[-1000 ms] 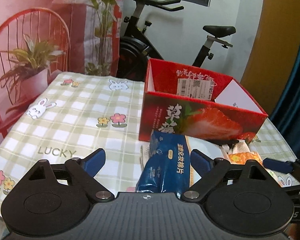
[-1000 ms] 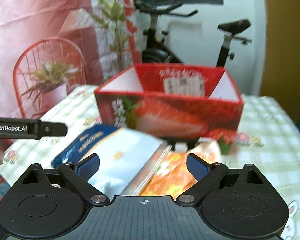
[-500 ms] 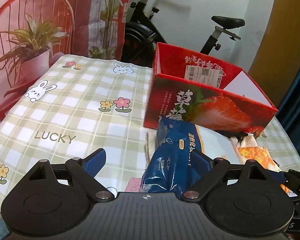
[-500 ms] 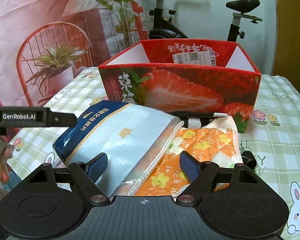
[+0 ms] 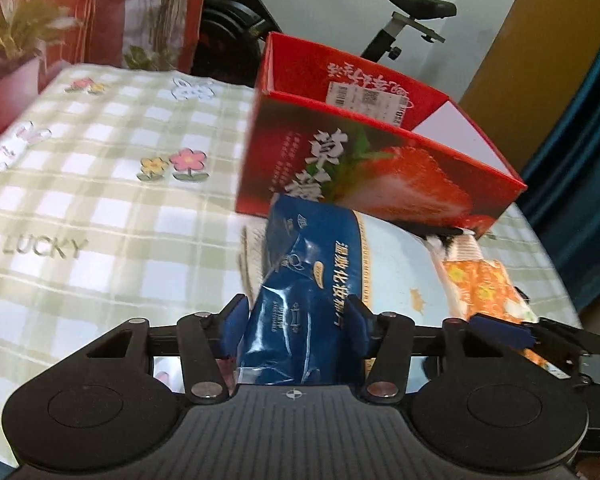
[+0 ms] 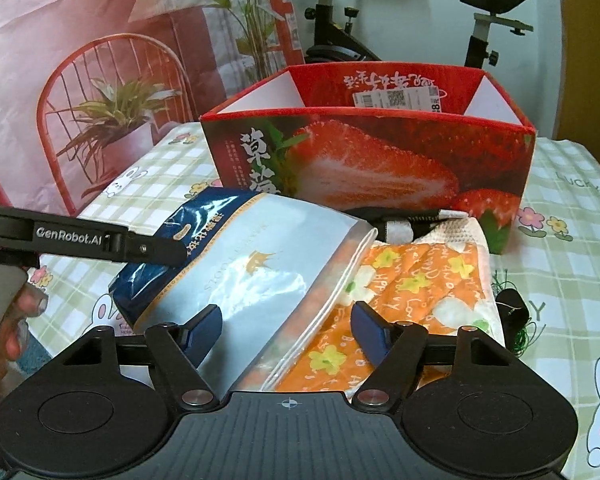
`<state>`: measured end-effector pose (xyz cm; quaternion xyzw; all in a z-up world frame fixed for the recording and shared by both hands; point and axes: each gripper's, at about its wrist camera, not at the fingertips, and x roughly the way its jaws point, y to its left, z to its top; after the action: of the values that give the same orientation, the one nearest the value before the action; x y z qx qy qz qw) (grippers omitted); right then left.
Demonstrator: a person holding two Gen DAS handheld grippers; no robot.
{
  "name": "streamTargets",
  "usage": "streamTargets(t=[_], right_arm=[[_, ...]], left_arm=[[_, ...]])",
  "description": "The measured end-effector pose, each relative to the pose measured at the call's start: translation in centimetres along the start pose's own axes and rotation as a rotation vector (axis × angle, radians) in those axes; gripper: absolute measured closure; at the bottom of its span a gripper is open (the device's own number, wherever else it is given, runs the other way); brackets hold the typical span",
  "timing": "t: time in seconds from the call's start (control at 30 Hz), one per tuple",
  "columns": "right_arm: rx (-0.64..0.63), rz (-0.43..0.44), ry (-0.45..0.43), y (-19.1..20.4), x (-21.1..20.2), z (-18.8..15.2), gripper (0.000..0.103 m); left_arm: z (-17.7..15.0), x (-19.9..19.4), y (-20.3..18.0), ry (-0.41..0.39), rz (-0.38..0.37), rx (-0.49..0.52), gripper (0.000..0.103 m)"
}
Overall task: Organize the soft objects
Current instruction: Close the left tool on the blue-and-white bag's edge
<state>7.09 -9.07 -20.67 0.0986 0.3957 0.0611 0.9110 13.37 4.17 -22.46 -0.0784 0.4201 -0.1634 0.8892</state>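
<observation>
Left tongs [image 5: 294,326] just closed, now pinching blue cotton-pad bag [image 5: 312,276]; right tongs [image 6: 286,330] narrowing, unclamped; we lift evenly.

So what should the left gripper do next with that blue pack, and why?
Probably lift the blue pack a little and carry it toward the open strawberry box. The left gripper has just been closing, and its pads now pinch the pack's near end, while the pack lies partly over the orange floral cloth.

Bright daylight, fisheye warp, motion blur
</observation>
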Motion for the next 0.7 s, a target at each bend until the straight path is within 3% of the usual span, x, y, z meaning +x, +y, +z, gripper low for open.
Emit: streamTargets(t=[0.27, 0.4, 0.63, 0.7], right_arm=[[-0.001, 0.012, 0.003, -0.1, 0.2, 0.0, 0.040], [0.018, 0.024, 0.005, -0.3, 0.1, 0.0, 0.045], [0.048, 0.040, -0.014, -0.7, -0.5, 0.1, 0.073], [0.036, 0.046, -0.023, -0.5, -0.7, 0.2, 0.075]], left_arm=[[-1.2, -0.2, 0.8, -0.031, -0.043, -0.063, 0.059], [-1.3, -0.4, 0.8, -0.038, -0.050, -0.063, 0.060], [-1.4, -0.7, 0.6, -0.044, -0.048, -0.045, 0.060], [-1.5, -0.8, 0.6, -0.044, -0.042, -0.036, 0.060]])
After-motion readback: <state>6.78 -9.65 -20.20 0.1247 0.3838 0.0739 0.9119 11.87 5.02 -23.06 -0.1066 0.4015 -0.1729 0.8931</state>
